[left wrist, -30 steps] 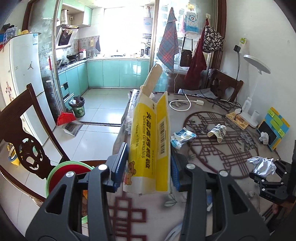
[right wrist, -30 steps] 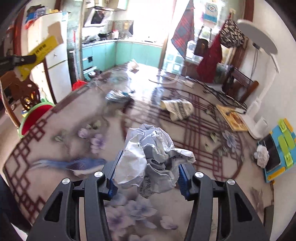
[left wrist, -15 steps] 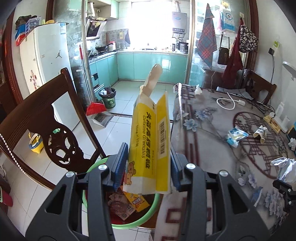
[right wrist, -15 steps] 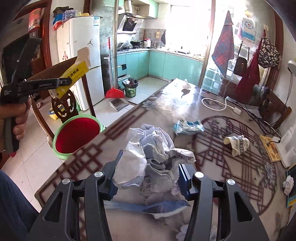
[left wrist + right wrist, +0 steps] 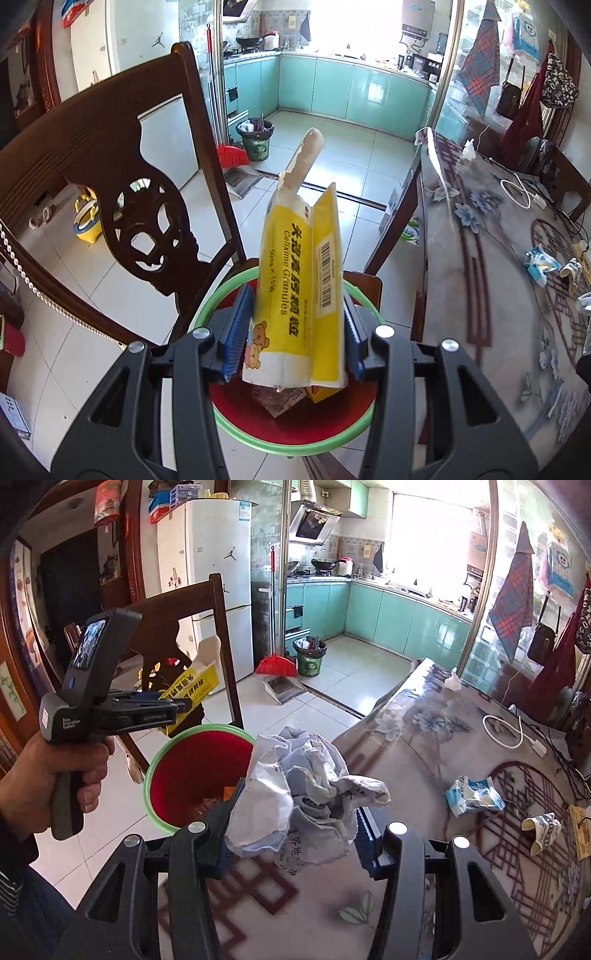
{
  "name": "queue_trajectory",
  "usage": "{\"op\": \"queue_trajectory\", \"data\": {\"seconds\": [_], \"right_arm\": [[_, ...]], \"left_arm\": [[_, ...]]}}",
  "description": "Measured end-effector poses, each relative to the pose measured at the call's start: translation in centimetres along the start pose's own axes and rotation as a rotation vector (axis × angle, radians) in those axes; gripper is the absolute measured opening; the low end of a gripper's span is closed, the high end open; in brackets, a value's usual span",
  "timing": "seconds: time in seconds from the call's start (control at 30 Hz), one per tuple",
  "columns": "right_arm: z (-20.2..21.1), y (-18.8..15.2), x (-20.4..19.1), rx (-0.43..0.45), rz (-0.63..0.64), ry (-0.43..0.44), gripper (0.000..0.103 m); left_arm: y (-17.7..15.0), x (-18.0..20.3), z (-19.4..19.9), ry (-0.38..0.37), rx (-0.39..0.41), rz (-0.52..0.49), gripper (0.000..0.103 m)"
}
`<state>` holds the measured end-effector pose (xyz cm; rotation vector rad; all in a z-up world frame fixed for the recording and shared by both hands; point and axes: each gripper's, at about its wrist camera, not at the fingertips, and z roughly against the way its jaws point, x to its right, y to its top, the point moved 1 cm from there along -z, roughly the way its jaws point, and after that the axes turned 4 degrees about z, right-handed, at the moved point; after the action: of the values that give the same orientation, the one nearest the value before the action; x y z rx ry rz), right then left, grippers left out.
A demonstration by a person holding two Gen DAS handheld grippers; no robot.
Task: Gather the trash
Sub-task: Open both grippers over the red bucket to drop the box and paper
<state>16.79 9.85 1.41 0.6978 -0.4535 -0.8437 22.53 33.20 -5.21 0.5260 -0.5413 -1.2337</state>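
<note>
My left gripper (image 5: 295, 332) is shut on a yellow medicine box (image 5: 301, 295) and holds it upright right above a red bin with a green rim (image 5: 258, 435) that has some trash in it. The right wrist view shows that box (image 5: 192, 686) over the bin (image 5: 184, 775). My right gripper (image 5: 295, 830) is shut on a crumpled paper ball (image 5: 306, 794) above the table's near corner, just right of the bin. A blue-white wrapper (image 5: 472, 794) and a crushed paper cup (image 5: 541, 827) lie on the table.
A dark wooden chair (image 5: 129, 177) stands behind the bin. The flowered table (image 5: 498, 295) is to the right, with a white cable (image 5: 509, 731) on it. A red broom (image 5: 231, 155) and a small green bin (image 5: 256, 140) stand by the kitchen doorway.
My left gripper has carried the yellow box left off the table to above the red bin. My right gripper has moved with the paper ball toward the table corner by the bin.
</note>
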Motion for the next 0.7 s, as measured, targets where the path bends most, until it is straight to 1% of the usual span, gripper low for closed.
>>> {"op": "queue_trajectory", "data": {"seconds": [0.1, 0.2, 0.37, 0.47, 0.5, 0.53, 0.63, 0.7], "right_arm": [[-1.0, 0.7, -0.9, -0.004, 0.012, 0.014, 0.050], [-2.1, 1.3, -1.6, -0.011, 0.027, 0.024, 0.050], [-3.5, 2.1, -2.4, -0.017, 0.047, 0.034, 0.050], [-4.3, 2.6, -2.6, -0.024, 0.051, 0.035, 0.050], [-4.4, 2.6, -2.6, -0.024, 0.052, 0.036, 0.050], [-4.5, 2.8, -2.7, -0.024, 0.054, 0.036, 0.050], [-5.2, 3.1, -3.0, -0.027, 0.063, 0.037, 0.050], [-5.6, 3.3, -3.3, -0.031, 0.068, 0.040, 0.050]], "left_arm": [[-0.3, -1.1, -0.7, 0.007, -0.039, 0.015, 0.045], [-0.7, -1.7, -1.4, -0.013, -0.081, 0.026, 0.046], [-1.1, -2.3, -2.2, 0.003, -0.109, 0.028, 0.048], [-1.0, -2.5, -2.4, 0.008, -0.117, 0.041, 0.053], [-0.9, -2.5, -2.3, 0.005, -0.112, 0.042, 0.058], [-0.7, -2.5, -2.2, 0.003, -0.106, 0.042, 0.064], [-0.2, -2.3, -1.4, -0.008, -0.083, 0.040, 0.071], [0.4, -2.6, -0.6, 0.001, -0.050, 0.049, 0.075]]}}
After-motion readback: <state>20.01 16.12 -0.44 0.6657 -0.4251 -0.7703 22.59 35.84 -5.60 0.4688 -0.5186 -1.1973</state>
